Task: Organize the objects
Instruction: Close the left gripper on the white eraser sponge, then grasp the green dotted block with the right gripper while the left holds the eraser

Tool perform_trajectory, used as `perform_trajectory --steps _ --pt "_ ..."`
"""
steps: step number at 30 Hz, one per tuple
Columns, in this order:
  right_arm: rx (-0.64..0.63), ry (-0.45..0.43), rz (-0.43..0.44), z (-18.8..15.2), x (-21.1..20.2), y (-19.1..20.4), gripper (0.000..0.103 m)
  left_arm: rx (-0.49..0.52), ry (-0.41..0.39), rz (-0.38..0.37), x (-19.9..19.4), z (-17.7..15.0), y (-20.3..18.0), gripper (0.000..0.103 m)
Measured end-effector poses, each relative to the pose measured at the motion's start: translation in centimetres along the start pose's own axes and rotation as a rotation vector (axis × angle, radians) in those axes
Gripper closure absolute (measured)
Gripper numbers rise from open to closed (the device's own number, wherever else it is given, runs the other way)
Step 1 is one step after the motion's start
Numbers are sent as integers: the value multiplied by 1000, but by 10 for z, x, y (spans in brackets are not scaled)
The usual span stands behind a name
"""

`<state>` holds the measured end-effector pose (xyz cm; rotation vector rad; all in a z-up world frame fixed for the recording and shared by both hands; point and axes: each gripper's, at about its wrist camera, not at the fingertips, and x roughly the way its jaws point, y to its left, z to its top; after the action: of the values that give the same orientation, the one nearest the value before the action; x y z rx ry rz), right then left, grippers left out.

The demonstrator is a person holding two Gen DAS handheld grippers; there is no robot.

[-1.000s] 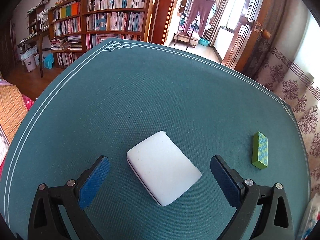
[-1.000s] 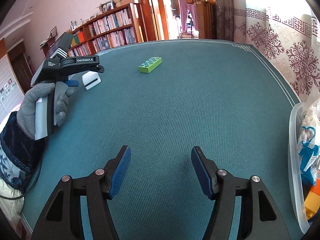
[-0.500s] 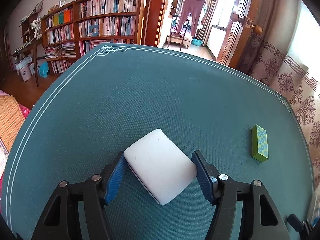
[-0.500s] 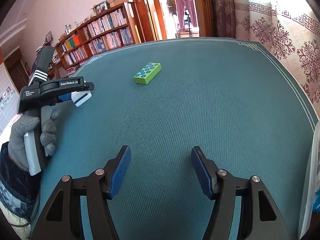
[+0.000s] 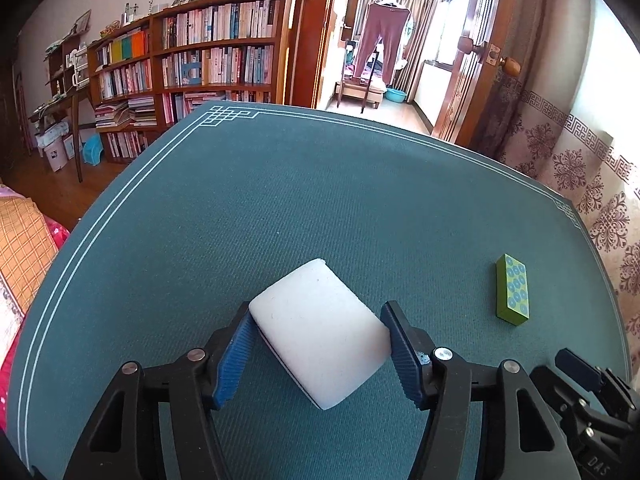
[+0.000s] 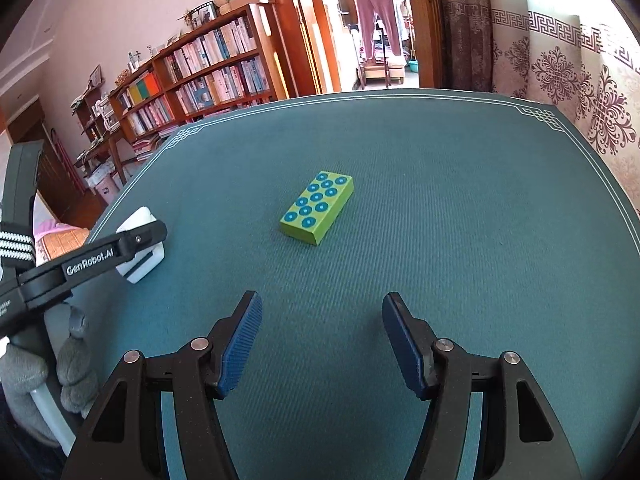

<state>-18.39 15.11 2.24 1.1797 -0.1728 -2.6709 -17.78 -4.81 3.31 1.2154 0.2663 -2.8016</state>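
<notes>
My left gripper [image 5: 318,324] is shut on a white sponge block [image 5: 320,330], both blue pads pressing its sides, over the green table mat [image 5: 280,200]. A green block with blue dots [image 5: 512,290] lies flat to its right. In the right wrist view my right gripper [image 6: 322,320] is open and empty above the mat, with the green block [image 6: 318,208] ahead of it, apart from the fingers. The left gripper [image 6: 100,256] and the white sponge [image 6: 146,264] show at the left there.
The table mat [image 6: 480,200] ends in white border lines at the far and left edges. A bookshelf [image 5: 192,64], an open doorway and a patterned curtain [image 6: 580,80] stand beyond the table. The right gripper's body [image 5: 592,400] shows at the lower right of the left wrist view.
My left gripper has closed on the white sponge. My right gripper has moved forward toward the green block and stays open.
</notes>
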Motion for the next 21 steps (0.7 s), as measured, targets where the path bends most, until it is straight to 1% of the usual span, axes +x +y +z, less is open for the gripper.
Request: perform_trajectory --steps 6,12,15,17,19,21 --pt "-21 4 -27 27 26 10 39 8 -2 7 1 -3 -3 37" --pt "4 22 -45 50 49 11 46 15 -3 10 2 -4 -4 37" --pt "0 25 -55 57 55 12 47 11 3 10 4 -5 -3 37" --pt "-11 28 -80 60 60 15 50 8 5 11 4 -5 -3 37" --pt "-16 28 -110 62 62 16 58 7 5 13 4 -6 -3 37" --pt "-21 27 -126 64 63 17 64 10 3 14 3 -6 -4 37"
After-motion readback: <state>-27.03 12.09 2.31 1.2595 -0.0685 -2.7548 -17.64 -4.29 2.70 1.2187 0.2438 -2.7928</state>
